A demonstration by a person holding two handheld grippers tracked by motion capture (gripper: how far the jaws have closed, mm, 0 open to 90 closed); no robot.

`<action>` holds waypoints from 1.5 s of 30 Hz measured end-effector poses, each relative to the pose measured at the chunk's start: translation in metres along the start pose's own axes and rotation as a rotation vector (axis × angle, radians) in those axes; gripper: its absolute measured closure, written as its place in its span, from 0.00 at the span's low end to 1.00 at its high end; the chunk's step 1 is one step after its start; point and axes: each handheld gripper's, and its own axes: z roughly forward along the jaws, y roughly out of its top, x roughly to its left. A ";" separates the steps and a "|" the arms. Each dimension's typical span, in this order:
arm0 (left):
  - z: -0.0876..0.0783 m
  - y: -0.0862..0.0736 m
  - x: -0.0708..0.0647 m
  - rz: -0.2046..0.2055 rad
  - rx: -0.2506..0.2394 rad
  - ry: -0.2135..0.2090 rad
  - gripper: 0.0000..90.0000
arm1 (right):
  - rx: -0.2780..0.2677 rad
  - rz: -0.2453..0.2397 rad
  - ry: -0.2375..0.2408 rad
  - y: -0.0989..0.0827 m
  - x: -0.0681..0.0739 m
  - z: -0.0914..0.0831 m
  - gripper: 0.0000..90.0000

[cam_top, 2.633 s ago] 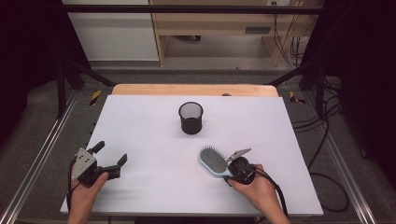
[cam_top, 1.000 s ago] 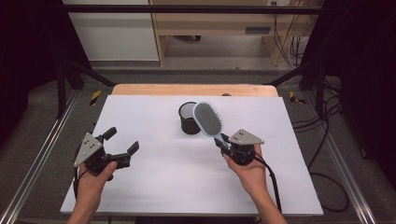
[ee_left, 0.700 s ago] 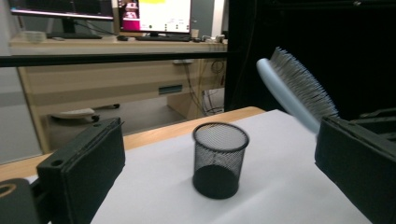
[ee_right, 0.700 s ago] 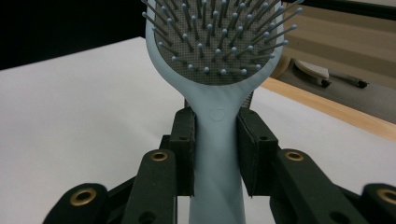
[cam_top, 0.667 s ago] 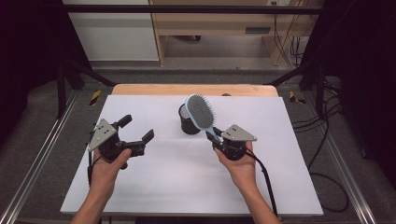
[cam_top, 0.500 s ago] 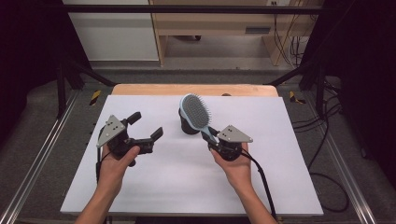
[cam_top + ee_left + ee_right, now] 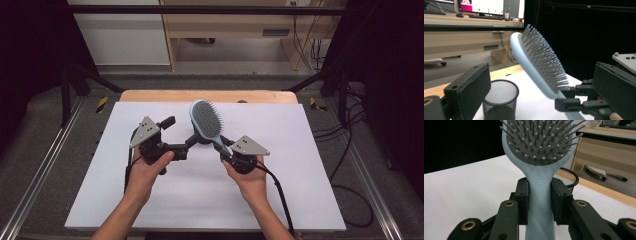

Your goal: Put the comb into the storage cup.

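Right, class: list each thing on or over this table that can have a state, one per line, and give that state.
Hairbrush: lifted off the table, head up, bristles towards the person, handle clamped.
Right gripper: shut on the hairbrush handle.
Left gripper: open, holding nothing, jaws near the brush head.
Mesh cup: upright on the table, nothing seen inside.

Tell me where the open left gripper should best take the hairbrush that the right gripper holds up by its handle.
Probably the rim of the hairbrush head, pinched edge to edge from the left gripper side. The right gripper already fills the handle neck, and the bristle face is soft and uneven, while the smooth blue rim stands tilted, free above the mesh cup.
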 end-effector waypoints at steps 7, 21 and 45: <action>0.014 -0.002 -0.002 -0.033 0.013 -0.010 0.02 | -0.014 0.025 0.024 -0.001 0.003 -0.001 0.77; 0.031 -0.007 -0.004 -0.090 0.018 -0.039 0.03 | -0.038 0.026 0.023 0.001 0.004 -0.005 0.77; 0.039 -0.003 -0.004 -0.201 0.004 -0.055 0.18 | -0.051 0.002 0.046 0.007 0.014 -0.004 0.77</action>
